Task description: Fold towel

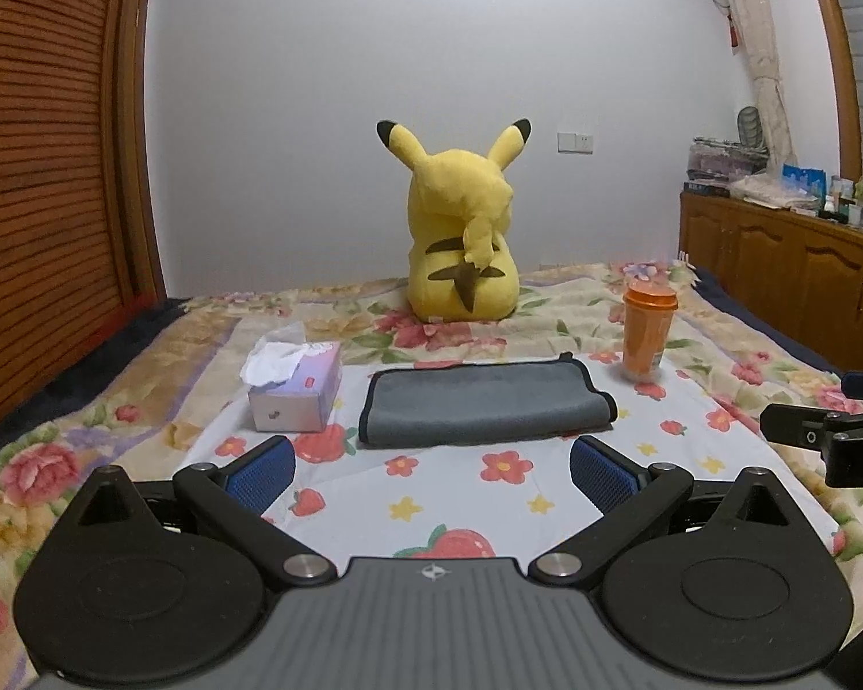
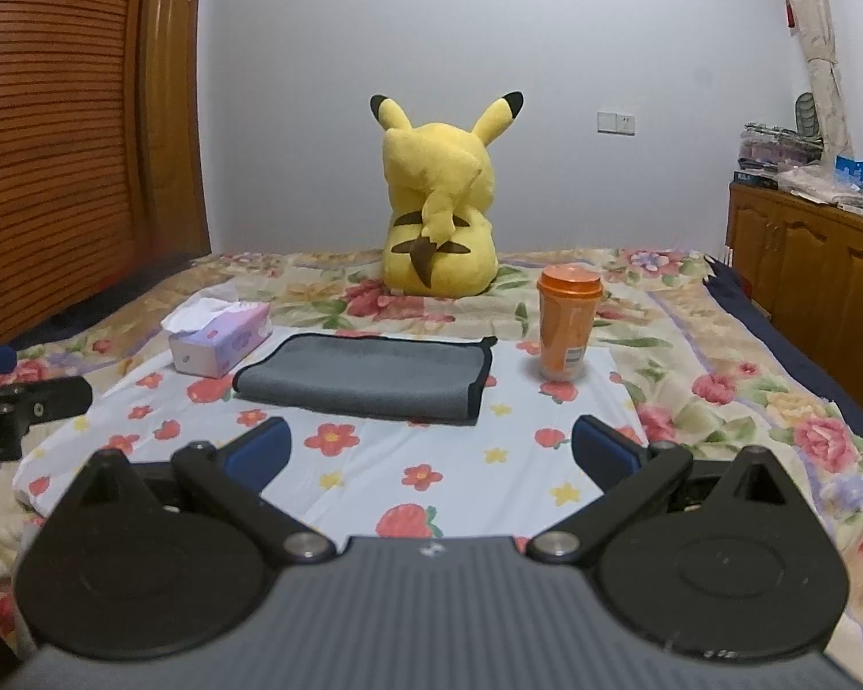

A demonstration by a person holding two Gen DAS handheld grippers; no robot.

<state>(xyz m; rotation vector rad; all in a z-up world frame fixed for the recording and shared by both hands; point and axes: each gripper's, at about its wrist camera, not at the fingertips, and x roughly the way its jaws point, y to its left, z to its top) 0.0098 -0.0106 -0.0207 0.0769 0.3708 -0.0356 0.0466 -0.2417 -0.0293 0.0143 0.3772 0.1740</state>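
Observation:
A grey towel (image 1: 483,402) with a black hem lies folded flat on a white flowered cloth (image 1: 460,494) on the bed; it also shows in the right wrist view (image 2: 368,376). My left gripper (image 1: 431,468) is open and empty, held just short of the towel's near edge. My right gripper (image 2: 431,451) is open and empty, a little short of the towel's near right corner. Each gripper shows at the edge of the other's view: the right gripper (image 1: 823,437) and the left gripper (image 2: 17,408).
A tissue box (image 1: 296,385) stands left of the towel and an orange cup (image 1: 647,330) right of it. A yellow plush toy (image 1: 460,241) sits behind. A wooden wardrobe (image 1: 46,172) stands left, a wooden cabinet (image 1: 788,264) right.

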